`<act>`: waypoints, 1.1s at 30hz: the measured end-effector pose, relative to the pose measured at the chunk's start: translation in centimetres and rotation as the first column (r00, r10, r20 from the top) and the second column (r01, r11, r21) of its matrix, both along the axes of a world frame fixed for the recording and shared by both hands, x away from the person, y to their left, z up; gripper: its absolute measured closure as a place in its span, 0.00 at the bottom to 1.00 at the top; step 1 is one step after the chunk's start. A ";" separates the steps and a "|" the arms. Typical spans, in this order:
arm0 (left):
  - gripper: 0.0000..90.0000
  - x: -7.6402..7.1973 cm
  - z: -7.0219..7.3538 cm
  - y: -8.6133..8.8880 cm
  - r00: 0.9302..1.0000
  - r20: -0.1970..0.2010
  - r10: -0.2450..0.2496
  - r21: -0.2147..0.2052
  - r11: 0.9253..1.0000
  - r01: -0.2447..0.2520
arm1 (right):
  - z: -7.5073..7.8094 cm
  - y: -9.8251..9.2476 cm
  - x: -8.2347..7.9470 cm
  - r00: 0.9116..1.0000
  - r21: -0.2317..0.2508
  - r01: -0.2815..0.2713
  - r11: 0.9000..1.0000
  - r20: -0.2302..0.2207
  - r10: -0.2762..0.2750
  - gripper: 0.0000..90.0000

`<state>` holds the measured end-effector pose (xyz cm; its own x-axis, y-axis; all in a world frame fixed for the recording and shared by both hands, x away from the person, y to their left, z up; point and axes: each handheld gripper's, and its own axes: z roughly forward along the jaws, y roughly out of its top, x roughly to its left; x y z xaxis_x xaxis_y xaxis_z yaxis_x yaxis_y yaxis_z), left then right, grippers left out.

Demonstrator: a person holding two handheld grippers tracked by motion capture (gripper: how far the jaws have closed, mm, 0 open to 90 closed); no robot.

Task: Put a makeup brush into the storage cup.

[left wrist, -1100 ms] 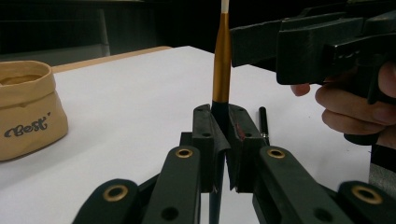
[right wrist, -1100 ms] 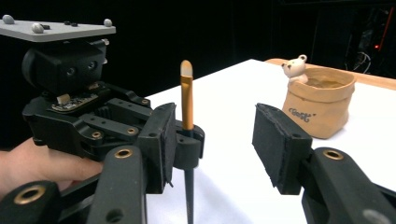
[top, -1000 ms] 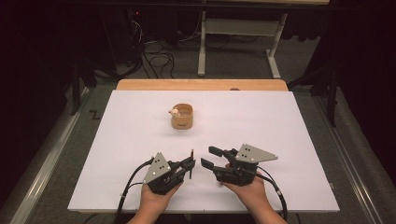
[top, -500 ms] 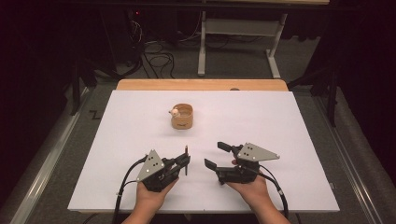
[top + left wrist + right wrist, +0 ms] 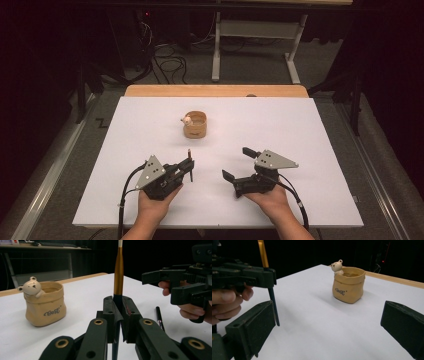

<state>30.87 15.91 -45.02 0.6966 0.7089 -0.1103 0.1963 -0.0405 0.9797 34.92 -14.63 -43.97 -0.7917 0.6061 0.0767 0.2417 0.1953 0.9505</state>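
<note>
A slim pen (image 5: 118, 277), gold above and dark below, stands upright, and my left gripper (image 5: 117, 302) is shut on its dark lower part. In the high view this gripper (image 5: 189, 167) sits at the near left of the white table (image 5: 300, 130) with the pen (image 5: 190, 156) poking up. My right gripper (image 5: 238, 164) lies to its right; its jaws have just been opening and stand wide apart with nothing between them (image 5: 327, 327). A tan bag-shaped cup (image 5: 195, 125) with a small bear on its rim stands farther back.
A thin black stick-like item (image 5: 159, 317) lies on the table between the two grippers. A wooden strip (image 5: 215, 90) borders the far edge of the table. Cables and metal stand legs lie on the floor beyond.
The right gripper's jaws have spread wide and let go of the pen. The left gripper has drawn away to the left with the pen upright in it.
</note>
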 end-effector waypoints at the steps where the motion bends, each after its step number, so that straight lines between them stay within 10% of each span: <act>1: 0.92 0.0 0.0 0.1 1.000 0.000 0.002 0.000 1.000 -0.002 | 0.0 0.0 0.0 1.000 -0.007 0.005 1.000 0.005 -0.004 0.00; 33: 0.92 0.4 0.6 2.0 0.999 0.003 0.048 -0.032 0.998 -0.048 | 0.4 -5.6 0.1 0.995 -0.035 0.089 0.995 0.051 -0.087 0.00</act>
